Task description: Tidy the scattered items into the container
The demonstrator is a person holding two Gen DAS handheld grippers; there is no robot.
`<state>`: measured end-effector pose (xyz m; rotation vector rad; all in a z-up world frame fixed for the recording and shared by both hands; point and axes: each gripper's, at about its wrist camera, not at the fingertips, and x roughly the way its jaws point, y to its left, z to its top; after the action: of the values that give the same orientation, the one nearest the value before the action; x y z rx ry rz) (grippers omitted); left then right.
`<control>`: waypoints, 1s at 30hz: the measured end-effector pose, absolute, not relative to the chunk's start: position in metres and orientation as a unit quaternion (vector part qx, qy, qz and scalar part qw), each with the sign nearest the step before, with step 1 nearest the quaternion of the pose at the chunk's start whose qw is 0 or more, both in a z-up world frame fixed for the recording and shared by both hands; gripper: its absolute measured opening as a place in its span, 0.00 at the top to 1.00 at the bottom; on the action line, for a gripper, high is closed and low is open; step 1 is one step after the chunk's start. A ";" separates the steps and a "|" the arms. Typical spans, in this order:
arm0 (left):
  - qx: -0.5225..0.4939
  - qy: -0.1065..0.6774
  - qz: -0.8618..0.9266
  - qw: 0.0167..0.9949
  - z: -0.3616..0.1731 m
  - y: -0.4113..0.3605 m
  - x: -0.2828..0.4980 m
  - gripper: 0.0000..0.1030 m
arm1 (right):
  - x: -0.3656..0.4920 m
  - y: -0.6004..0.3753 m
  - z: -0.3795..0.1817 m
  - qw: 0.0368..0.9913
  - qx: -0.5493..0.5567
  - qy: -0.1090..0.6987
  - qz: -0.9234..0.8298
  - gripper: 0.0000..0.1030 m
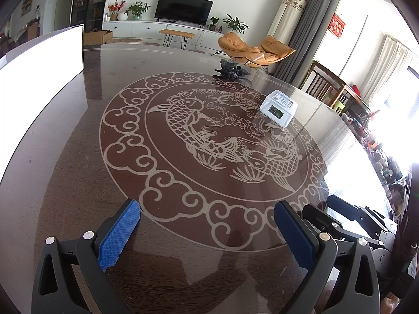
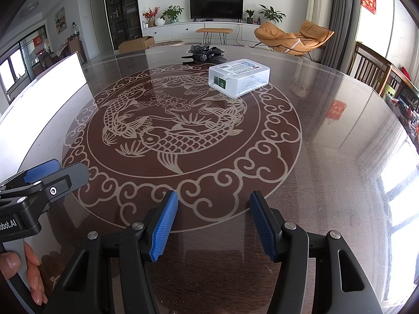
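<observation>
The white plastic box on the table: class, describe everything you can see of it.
The white plastic box is a shallow rectangular case with rounded corners, of translucent, milky plastic. Its lid is shut and carries a printed label on top; a small dark green sticker and a square code sit on one side wall. It lies flat on the glossy dark table, over the far edge of the carp pattern, turned at an angle. Nothing touches it but the table; the black hair clip lies behind it.

Black-framed left tool and right tool, blue textured pads, silver screws.
</observation>
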<state>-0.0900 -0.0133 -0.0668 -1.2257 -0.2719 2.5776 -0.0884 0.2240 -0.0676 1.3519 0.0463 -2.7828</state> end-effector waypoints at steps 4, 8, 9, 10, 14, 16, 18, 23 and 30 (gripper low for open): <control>-0.424 -0.094 0.891 0.137 -0.067 -0.013 -0.090 0.00 | -0.088 0.224 -0.068 0.024 0.437 0.015 -0.899 0.43; -0.424 -0.094 0.891 0.137 -0.067 -0.013 -0.090 0.00 | -0.089 0.224 -0.068 0.024 0.437 0.015 -0.899 0.43; -0.424 -0.094 0.891 0.137 -0.067 -0.013 -0.090 0.00 | -0.089 0.224 -0.068 0.024 0.437 0.015 -0.899 0.43; -0.424 -0.094 0.891 0.137 -0.067 -0.013 -0.090 0.00 | -0.089 0.224 -0.068 0.024 0.437 0.015 -0.899 0.43; -0.424 -0.093 0.891 0.136 -0.067 -0.013 -0.090 0.00 | -0.089 0.224 -0.068 0.024 0.437 0.015 -0.899 0.43; -0.424 -0.093 0.891 0.136 -0.067 -0.013 -0.090 0.00 | -0.089 0.224 -0.068 0.024 0.437 0.015 -0.899 0.43; -0.424 -0.093 0.891 0.136 -0.066 -0.013 -0.090 0.00 | -0.089 0.224 -0.068 0.024 0.437 0.015 -0.899 0.43; -0.424 -0.093 0.891 0.136 -0.066 -0.013 -0.090 0.00 | -0.089 0.224 -0.068 0.024 0.437 0.015 -0.899 0.43; -0.426 -0.086 0.891 0.133 -0.067 -0.011 -0.090 0.00 | -0.088 0.224 -0.068 0.024 0.437 0.015 -0.899 0.43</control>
<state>-0.0896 -0.0112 -0.0670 -1.2347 -0.2508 2.5831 -0.0885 0.2239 -0.0680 1.3518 0.0461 -2.7832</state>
